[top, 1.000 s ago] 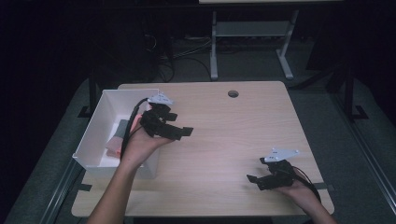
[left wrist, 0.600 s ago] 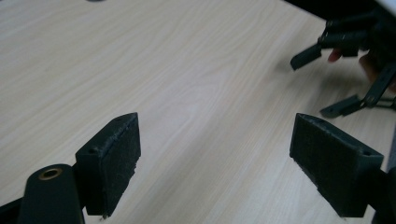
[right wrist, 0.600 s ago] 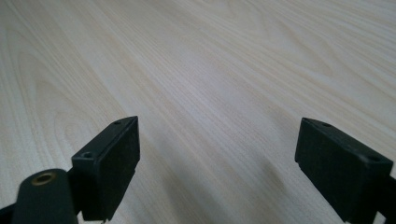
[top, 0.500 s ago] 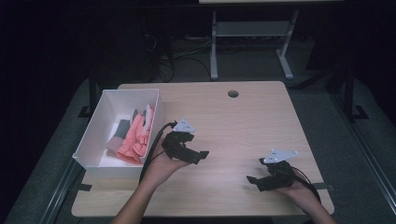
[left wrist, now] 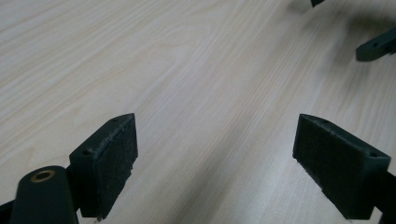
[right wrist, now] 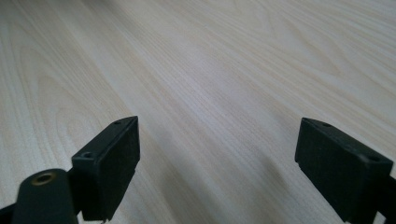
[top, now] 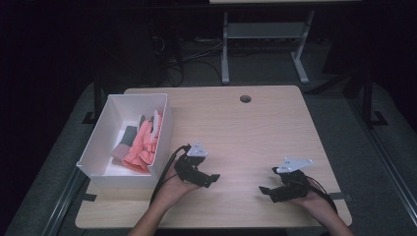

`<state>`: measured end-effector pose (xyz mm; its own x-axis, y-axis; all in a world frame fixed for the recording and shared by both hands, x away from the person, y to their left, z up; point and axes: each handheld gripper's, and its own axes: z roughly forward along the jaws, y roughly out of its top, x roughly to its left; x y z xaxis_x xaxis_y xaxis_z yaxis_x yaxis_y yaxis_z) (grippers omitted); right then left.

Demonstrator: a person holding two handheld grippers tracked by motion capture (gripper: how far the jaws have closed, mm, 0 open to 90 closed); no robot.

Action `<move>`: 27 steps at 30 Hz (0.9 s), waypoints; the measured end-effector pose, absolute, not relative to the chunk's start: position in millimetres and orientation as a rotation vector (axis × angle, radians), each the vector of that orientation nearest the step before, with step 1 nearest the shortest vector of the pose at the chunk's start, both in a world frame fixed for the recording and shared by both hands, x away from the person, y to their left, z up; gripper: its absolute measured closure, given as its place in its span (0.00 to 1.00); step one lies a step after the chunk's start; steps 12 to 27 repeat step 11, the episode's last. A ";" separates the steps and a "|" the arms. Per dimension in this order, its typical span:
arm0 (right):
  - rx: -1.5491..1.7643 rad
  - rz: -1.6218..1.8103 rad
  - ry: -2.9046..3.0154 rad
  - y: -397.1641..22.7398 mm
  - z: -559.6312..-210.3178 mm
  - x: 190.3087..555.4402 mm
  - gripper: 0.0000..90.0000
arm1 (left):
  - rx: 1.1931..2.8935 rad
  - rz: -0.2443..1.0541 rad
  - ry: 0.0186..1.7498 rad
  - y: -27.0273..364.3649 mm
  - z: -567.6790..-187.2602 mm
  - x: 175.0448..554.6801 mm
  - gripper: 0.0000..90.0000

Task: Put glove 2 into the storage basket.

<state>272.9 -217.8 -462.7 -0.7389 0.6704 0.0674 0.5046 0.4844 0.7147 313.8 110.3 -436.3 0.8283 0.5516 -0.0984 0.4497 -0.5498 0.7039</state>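
Note:
My left gripper [top: 211, 179] rests low over the wooden table [top: 246, 132] just right of a white box [top: 164, 129], its jaws pointing right. In the left gripper view its pads [left wrist: 114, 154] stand wide apart over bare wood, so the gripper [left wrist: 215, 140] is open and holds nothing. My right gripper [top: 266, 183] lies near the front right of the table, pointing left. It is likewise open [right wrist: 217, 140] with only wood grain between its jaws. In the box lie pink gloves [top: 145, 142] and a grey piece of cloth [top: 129, 133].
A round cable hole [top: 245, 99] sits near the table's far edge. The other gripper's jaw tip [left wrist: 378, 44] shows at the top right of the left gripper view. Behind the table stand a desk frame [top: 226, 54] and loose cables on the dark floor.
My left hand has come down and to the right, from over the white box to the table beside it, uncovering the gloves. The right hand has stayed put.

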 end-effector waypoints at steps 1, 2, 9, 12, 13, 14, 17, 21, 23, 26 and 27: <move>1.009 1.097 2.510 -217.8 -462.8 272.9 0.15 | 2.251 0.169 0.721 110.2 -438.7 313.6 0.15; 1.008 1.096 2.512 -217.7 -463.0 272.9 0.15 | 2.260 0.169 0.714 109.6 -441.0 313.0 0.15; 0.994 1.086 2.526 -217.1 -464.1 273.1 0.15 | 2.288 0.150 0.695 108.2 -450.5 310.9 0.15; 0.994 1.085 2.527 -217.0 -464.5 273.3 0.15 | 2.295 0.158 0.692 108.0 -452.0 311.0 0.15; 0.994 1.085 2.527 -217.0 -464.5 273.3 0.15 | 2.295 0.158 0.692 108.0 -452.0 311.0 0.15; 0.994 1.085 2.527 -217.0 -464.5 273.3 0.15 | 2.295 0.158 0.692 108.0 -452.0 311.0 0.15; 0.994 1.085 2.527 -217.0 -464.5 273.3 0.15 | 2.295 0.158 0.692 108.0 -452.0 311.0 0.15; 0.994 1.085 2.527 -217.0 -464.5 273.3 0.15 | 2.295 0.158 0.692 108.0 -452.0 311.0 0.15; 0.994 1.085 2.527 -217.0 -464.5 273.3 0.15 | 2.295 0.158 0.692 108.0 -452.0 311.0 0.15; 0.994 1.085 2.527 -217.0 -464.5 273.3 0.15 | 2.295 0.158 0.692 108.0 -452.0 311.0 0.15; 0.994 1.085 2.527 -217.0 -464.5 273.3 0.15 | 2.295 0.158 0.692 108.0 -452.0 311.0 0.15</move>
